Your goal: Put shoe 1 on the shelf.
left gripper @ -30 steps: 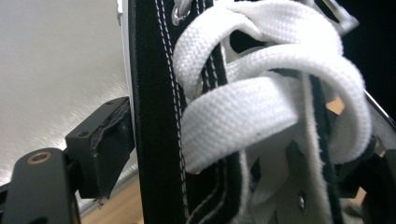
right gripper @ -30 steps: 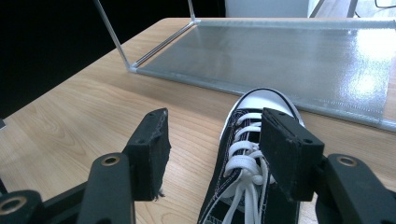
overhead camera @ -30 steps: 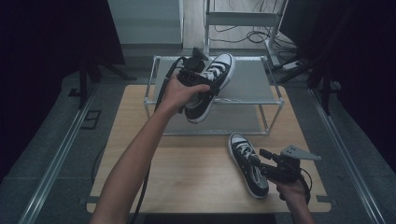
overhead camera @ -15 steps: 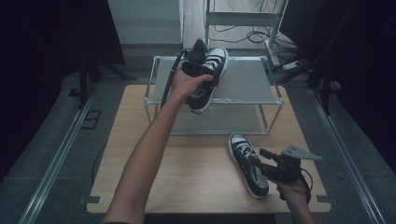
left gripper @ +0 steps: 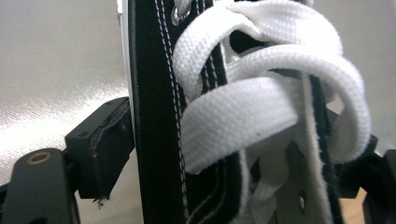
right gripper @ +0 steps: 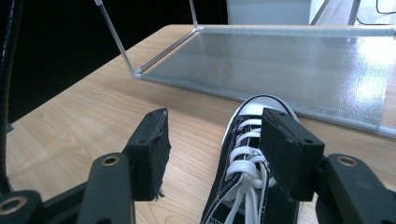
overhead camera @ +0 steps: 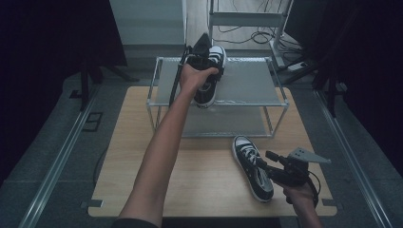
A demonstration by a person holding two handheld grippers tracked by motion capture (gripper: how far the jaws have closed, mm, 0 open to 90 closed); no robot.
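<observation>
My left gripper [overhead camera: 202, 59] is shut on a black canvas sneaker with white laces [overhead camera: 212, 76] and holds it over the top shelf [overhead camera: 247, 85] of a metal rack, toe pointing away. In the left gripper view the sneaker's laced upper [left gripper: 261, 107] sits pinched between the two jaws. A matching sneaker [overhead camera: 252, 166] lies on the wooden table [overhead camera: 199, 175] at the front right. My right gripper [overhead camera: 265, 161] stands open over its laces. In the right gripper view this sneaker [right gripper: 245, 177] lies against the right jaw, with the left jaw well apart from it.
The rack has a lower shelf [overhead camera: 228, 121] of frosted panel just above the table, which the right gripper view shows ahead [right gripper: 299, 60]. Metal rails run along the floor on both sides. Cables and a white frame lie beyond the rack.
My left hand has carried its sneaker farther back and a little left over the top shelf, and turned it straighter. The right gripper and the sneaker on the table have not moved.
</observation>
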